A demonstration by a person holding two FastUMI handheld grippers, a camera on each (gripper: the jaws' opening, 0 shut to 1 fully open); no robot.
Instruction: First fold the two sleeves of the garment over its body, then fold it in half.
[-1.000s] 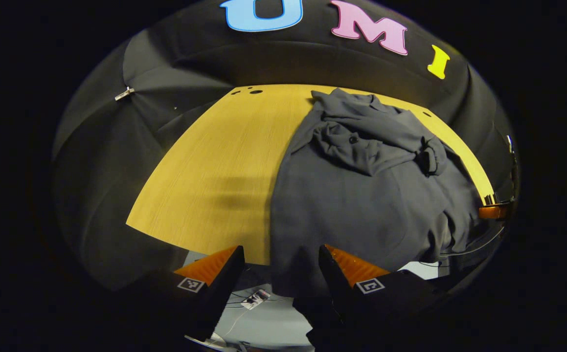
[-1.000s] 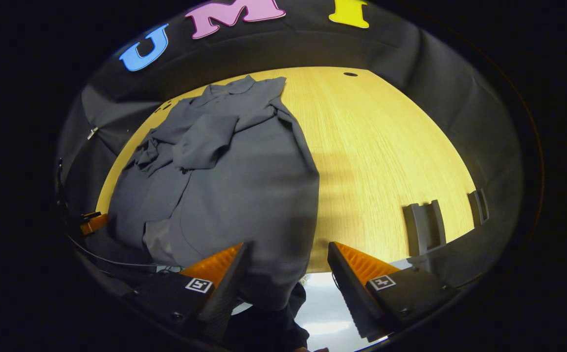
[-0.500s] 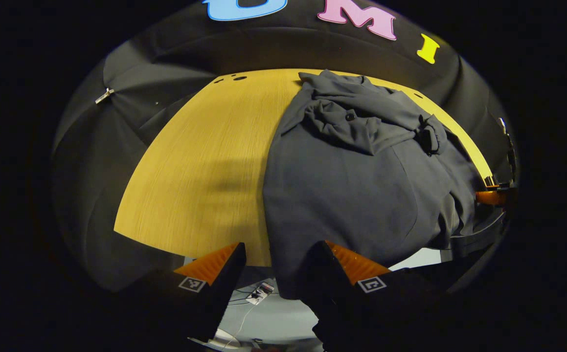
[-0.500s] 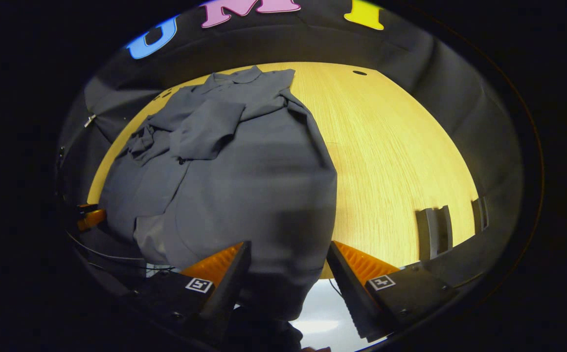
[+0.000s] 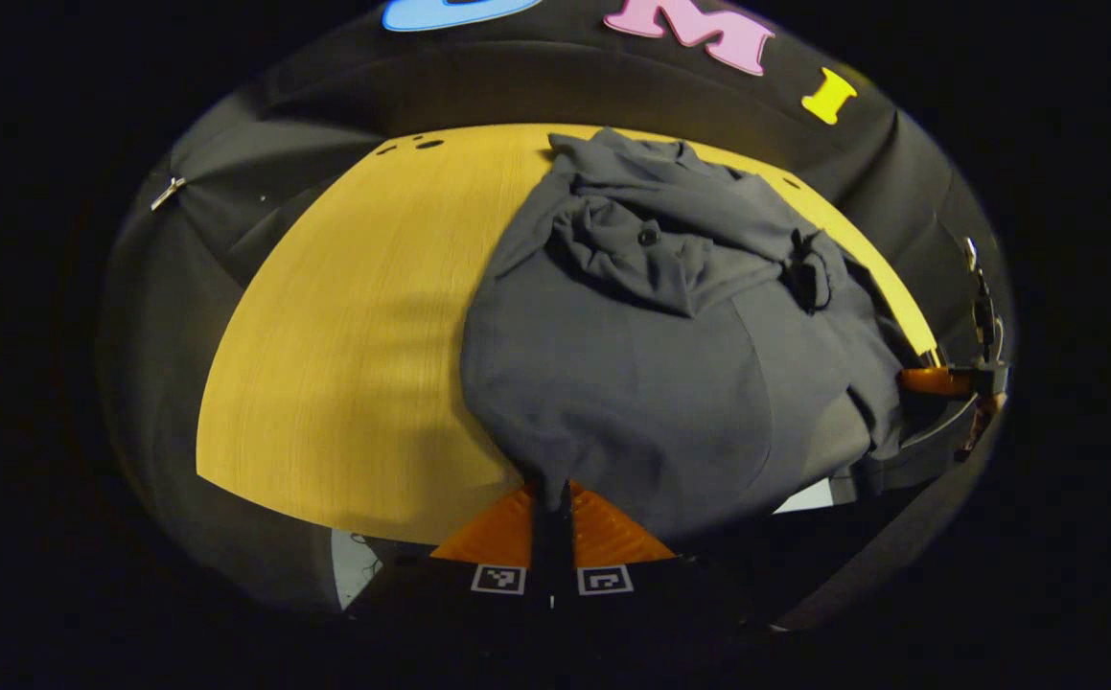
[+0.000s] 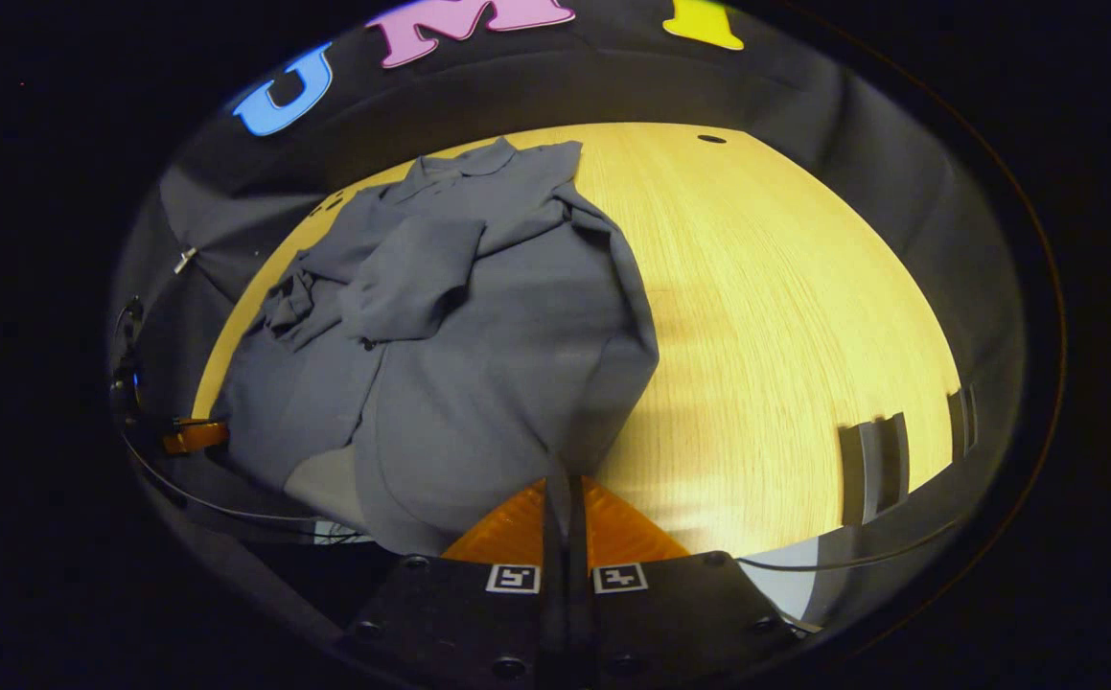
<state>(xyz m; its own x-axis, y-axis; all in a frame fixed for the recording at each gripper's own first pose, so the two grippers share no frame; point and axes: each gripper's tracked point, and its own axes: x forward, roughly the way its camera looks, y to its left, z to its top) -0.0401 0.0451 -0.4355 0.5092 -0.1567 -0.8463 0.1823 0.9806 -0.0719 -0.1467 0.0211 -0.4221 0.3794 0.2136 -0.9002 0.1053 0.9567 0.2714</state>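
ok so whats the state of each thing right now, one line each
shirt: flat on the table, both sleeves folded over its body, not yet folded in half
left gripper: jaws shut on the shirt's near hem
right gripper: jaws shut on the near hem
table: shirt lies on it

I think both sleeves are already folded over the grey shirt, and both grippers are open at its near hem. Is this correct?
One thing is wrong: the grippers are shut, not open. In the left gripper view the left gripper pinches the near hem of the shirt, and in the right gripper view the right gripper does the same. The sleeves do lie over the body.
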